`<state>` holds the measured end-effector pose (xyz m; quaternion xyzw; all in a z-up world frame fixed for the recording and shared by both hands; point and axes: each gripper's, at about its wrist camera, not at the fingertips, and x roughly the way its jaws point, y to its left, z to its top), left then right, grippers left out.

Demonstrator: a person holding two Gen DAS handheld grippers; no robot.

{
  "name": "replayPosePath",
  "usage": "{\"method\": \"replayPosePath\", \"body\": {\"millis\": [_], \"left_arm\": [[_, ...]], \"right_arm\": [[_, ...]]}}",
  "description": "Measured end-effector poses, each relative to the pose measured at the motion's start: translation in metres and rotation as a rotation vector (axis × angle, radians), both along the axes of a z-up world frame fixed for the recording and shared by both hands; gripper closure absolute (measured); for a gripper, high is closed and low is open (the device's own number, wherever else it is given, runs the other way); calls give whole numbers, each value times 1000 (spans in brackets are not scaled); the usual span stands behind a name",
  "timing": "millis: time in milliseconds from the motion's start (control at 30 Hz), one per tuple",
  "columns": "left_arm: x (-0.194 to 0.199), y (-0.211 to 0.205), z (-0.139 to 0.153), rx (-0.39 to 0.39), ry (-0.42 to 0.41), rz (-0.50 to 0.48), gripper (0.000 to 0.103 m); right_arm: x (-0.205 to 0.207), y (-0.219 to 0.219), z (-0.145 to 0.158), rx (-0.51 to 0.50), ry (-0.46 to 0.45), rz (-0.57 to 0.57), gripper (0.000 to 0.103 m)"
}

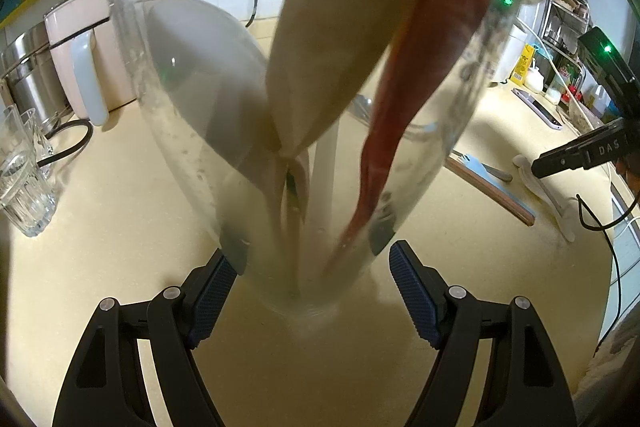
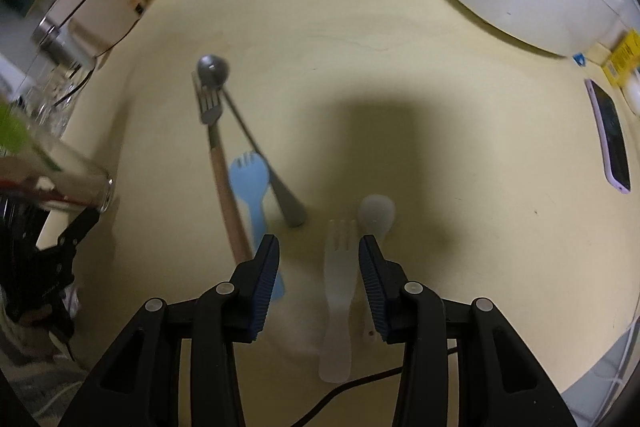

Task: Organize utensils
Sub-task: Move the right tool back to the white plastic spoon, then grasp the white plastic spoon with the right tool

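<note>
Left wrist view: left gripper pinches a clear jar holding utensils.
Right wrist view: right gripper spread, unclamped, straddling a white plastic fork lying on the countertop.

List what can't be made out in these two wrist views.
- Left wrist view: utensils inside the glass jar are blurred and cut off by the top edge; their types are unreadable.
- Left wrist view: whether the left gripper pads press the jar is unclear through the glass.
- Right wrist view: the white spoon handle is hidden behind the right gripper finger.
- Right wrist view: the blue spork lower end is hidden by the other finger.
</note>
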<state>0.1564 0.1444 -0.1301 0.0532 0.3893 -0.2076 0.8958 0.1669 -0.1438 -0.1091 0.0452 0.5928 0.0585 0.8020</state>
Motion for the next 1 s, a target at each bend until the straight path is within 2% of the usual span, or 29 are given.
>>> {"method": "replayPosePath", "body": {"millis": [167,267,367,467,700,900,1000], "left_arm": [[1,3,1,-1,1,0,23],[1,4,1,-3,3,0,23],[2,4,1,-3,3,0,23],[2,4,1,-3,3,-1,23],[1,5,1,-3,3,0,23],[1,5,1,-3,3,0,23],[1,5,1,-3,3,0,23]], "right_arm": [[-2,11,-10,-61,4,74,66],[-3,-3,-16,-128,-1,20,66],[-4,-25,-16,-59,6,-58,66],[-5,-37,-15,-67,-2,-85,66],[6,-27,-24,-167,-17,-1,66],[19,-21,-23,-169,-47,20,66],[20,-19,-21,-157,-51,31,75]]}}
